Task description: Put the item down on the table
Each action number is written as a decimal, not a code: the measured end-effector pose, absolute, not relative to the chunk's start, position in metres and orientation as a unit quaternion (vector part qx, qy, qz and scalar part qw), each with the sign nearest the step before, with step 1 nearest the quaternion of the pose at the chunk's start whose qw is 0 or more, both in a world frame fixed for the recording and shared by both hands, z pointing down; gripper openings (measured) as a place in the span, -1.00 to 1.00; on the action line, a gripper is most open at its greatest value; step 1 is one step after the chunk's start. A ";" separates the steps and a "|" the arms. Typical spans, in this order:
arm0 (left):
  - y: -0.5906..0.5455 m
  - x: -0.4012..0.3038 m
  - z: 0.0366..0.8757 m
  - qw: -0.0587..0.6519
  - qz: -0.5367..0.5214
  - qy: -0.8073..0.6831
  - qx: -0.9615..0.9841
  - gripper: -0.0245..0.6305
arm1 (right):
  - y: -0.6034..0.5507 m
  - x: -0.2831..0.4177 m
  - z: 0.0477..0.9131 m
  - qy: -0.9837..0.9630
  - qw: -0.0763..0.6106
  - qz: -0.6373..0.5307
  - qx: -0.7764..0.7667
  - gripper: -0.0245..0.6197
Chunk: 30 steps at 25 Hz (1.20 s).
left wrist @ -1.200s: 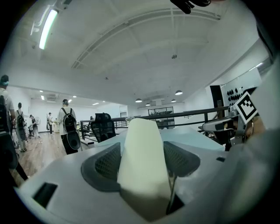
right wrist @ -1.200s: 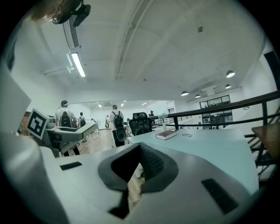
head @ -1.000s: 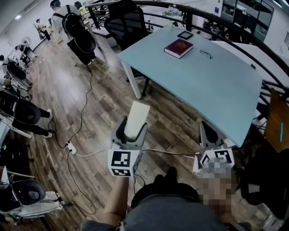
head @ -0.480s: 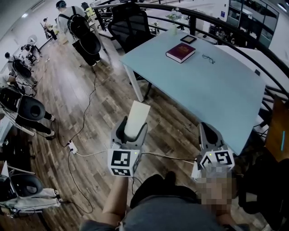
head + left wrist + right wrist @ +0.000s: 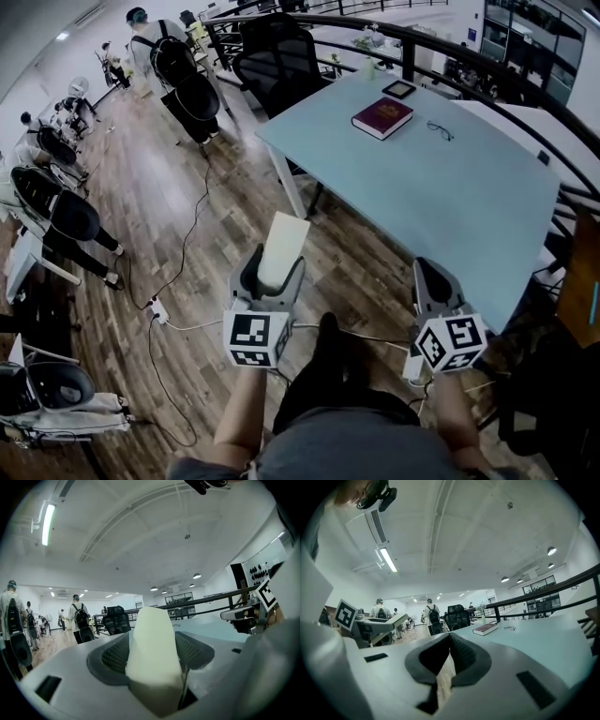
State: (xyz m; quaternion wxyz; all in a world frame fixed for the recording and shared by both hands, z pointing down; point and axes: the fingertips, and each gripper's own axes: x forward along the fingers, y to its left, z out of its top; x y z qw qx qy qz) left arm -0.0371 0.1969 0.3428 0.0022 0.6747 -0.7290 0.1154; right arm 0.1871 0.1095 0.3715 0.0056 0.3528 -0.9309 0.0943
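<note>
- Left gripper view: the left gripper (image 5: 154,660) has its jaws closed on the item (image 5: 153,639). The item is a pale cream block that stands upright between the jaws and rises well above them.
- Head view puts this gripper at the lower centre-left of the frame, above the wooden floor (image 5: 187,234). The item points toward the upper right but does not touch the table and is not yet above it.
- Right gripper view: the right gripper (image 5: 449,660) has its jaws together, with only a thin slit left, and nothing is between them. In the head view it sits at the lower right, close to the near edge of the table.
- Filling the upper right of the head view is the table (image 5: 469,197), with a light blue top. A dark red book (image 5: 382,117) and glasses (image 5: 440,130) lie on its far part, near the top of the frame, and the near part is bare.
- I judge that the step in hand is the carrying: the item is held firmly, but it has not yet reached the table.
- For the next move, the left gripper should go toward the upper right of the frame until the item is over the bare part of the top. It should then come down until the base rests on the top, and only then open the jaws.
- The jaws hide the base of the item, so I cannot tell how flat it is. A tall, narrow block may tip over, so a slow release seems wise.
</note>
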 end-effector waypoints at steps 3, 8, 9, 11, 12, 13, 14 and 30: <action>0.185 -0.042 0.343 0.000 0.114 -0.729 0.675 0.03 | 0.100 0.181 0.372 -0.932 0.006 0.094 0.351 -0.91; 0.156 -0.062 0.344 0.002 0.115 -0.728 0.675 0.03 | 0.073 0.155 0.370 -0.934 0.011 0.094 0.346 -0.91; 0.149 -0.068 0.345 0.001 0.115 -0.728 0.676 0.03 | 0.066 0.148 0.370 -0.934 0.013 0.095 0.344 -0.91; 0.133 -0.081 0.347 0.005 0.117 -0.728 0.676 0.03 | 0.051 0.133 0.372 -0.934 0.016 0.097 0.342 -0.91; 0.125 -0.088 0.349 0.010 0.118 -0.728 0.675 0.03 | 0.043 0.125 0.373 -0.935 0.018 0.096 0.342 -0.91; 0.116 -0.096 0.351 0.012 0.117 -0.728 0.675 0.03 | 0.033 0.118 0.374 -0.934 0.020 0.096 0.343 -0.91; 0.106 -0.104 0.353 0.013 0.115 -0.729 0.675 0.03 | 0.023 0.111 0.375 -0.933 0.021 0.098 0.345 -0.91; -0.012 -0.233 0.357 0.022 0.098 -0.721 0.686 0.03 | -0.088 -0.015 0.369 -0.927 0.027 0.099 0.362 -0.91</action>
